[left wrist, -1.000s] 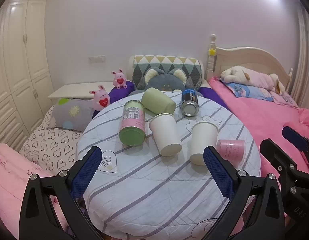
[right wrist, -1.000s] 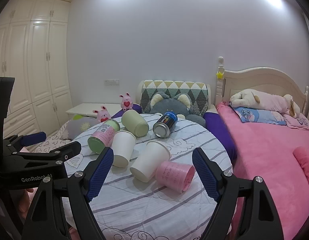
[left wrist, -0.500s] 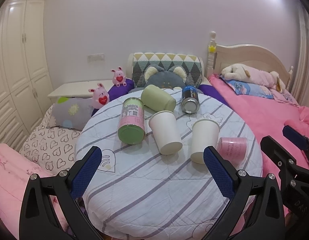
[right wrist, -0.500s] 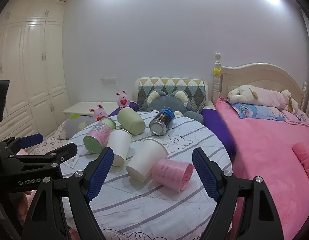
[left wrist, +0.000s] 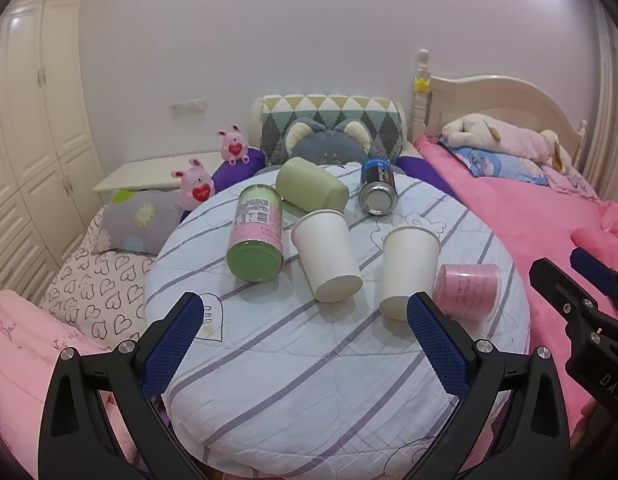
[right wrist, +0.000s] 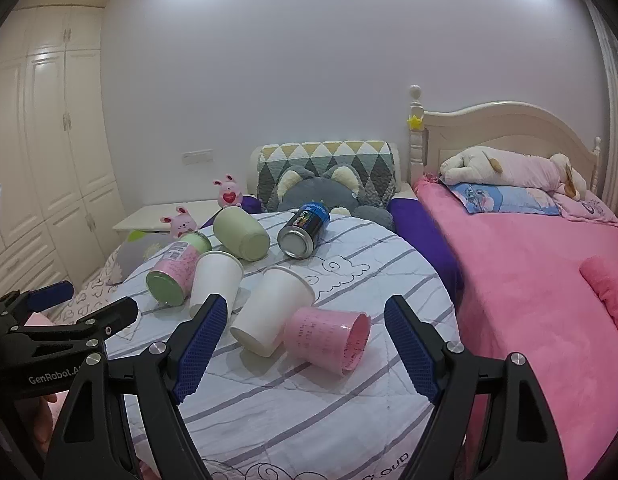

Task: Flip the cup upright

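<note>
Two white paper cups (left wrist: pixel 329 256) (left wrist: pixel 407 266) lie on their sides on a round table (left wrist: pixel 309 380) with a striped cloth. A pink cup (left wrist: pixel 467 290) lies beside the right one, and a pale green cup (left wrist: pixel 309 190) lies at the back. In the right wrist view the pink cup (right wrist: pixel 329 338) lies mouth to the right, next to a white cup (right wrist: pixel 269 312). My left gripper (left wrist: pixel 305 344) is open and empty over the table's near part. My right gripper (right wrist: pixel 305 344) is open and empty just short of the pink cup.
A pink and green can (left wrist: pixel 257 240) and a dark drink can (left wrist: pixel 377 192) lie on the table. A pink bed (left wrist: pixel 549 224) stands to the right, cushions and plush toys (left wrist: pixel 197 188) at the back, wardrobes (left wrist: pixel 25 140) to the left.
Both grippers have risen a little and tilted down, so the table and cups sit lower in both views. Nothing on the table has moved.
</note>
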A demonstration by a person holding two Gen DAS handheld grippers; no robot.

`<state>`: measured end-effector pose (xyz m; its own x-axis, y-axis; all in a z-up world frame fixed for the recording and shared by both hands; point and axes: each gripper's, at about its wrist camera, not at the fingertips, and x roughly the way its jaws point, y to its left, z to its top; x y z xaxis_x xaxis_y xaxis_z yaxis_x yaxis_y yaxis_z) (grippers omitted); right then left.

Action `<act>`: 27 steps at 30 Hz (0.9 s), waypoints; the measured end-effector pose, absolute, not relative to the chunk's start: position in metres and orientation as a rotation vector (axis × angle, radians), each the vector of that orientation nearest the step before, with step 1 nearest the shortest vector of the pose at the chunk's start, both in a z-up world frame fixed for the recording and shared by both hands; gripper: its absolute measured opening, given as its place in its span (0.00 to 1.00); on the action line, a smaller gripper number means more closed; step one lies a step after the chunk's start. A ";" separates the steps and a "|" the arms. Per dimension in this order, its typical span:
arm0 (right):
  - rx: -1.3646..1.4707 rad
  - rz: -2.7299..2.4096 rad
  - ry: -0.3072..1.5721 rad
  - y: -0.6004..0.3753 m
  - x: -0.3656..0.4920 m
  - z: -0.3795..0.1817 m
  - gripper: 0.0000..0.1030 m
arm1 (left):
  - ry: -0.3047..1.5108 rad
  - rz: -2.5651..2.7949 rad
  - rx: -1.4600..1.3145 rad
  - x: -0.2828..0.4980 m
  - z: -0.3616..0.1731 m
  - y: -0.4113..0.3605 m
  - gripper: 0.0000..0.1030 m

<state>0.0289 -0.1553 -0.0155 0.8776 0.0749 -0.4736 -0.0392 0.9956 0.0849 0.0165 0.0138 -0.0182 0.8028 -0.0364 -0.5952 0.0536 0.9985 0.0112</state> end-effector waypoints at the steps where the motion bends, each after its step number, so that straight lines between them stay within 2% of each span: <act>1: 0.075 0.059 0.498 -0.155 0.030 -0.016 0.80 | 0.641 -0.049 0.028 0.018 -0.019 0.013 1.00; 21: 0.102 0.082 0.535 -0.164 0.056 -0.033 0.80 | 0.775 0.010 -0.057 0.065 -0.051 0.043 1.00; 27: 0.093 0.099 0.551 -0.159 0.070 -0.040 0.80 | 0.814 -0.045 -0.062 0.087 -0.062 0.029 1.00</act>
<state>0.0701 -0.1586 -0.0402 0.8476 0.1189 -0.5171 -0.0690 0.9910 0.1147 0.0869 0.0291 -0.0624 0.6855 -0.0644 -0.7252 0.0166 0.9972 -0.0728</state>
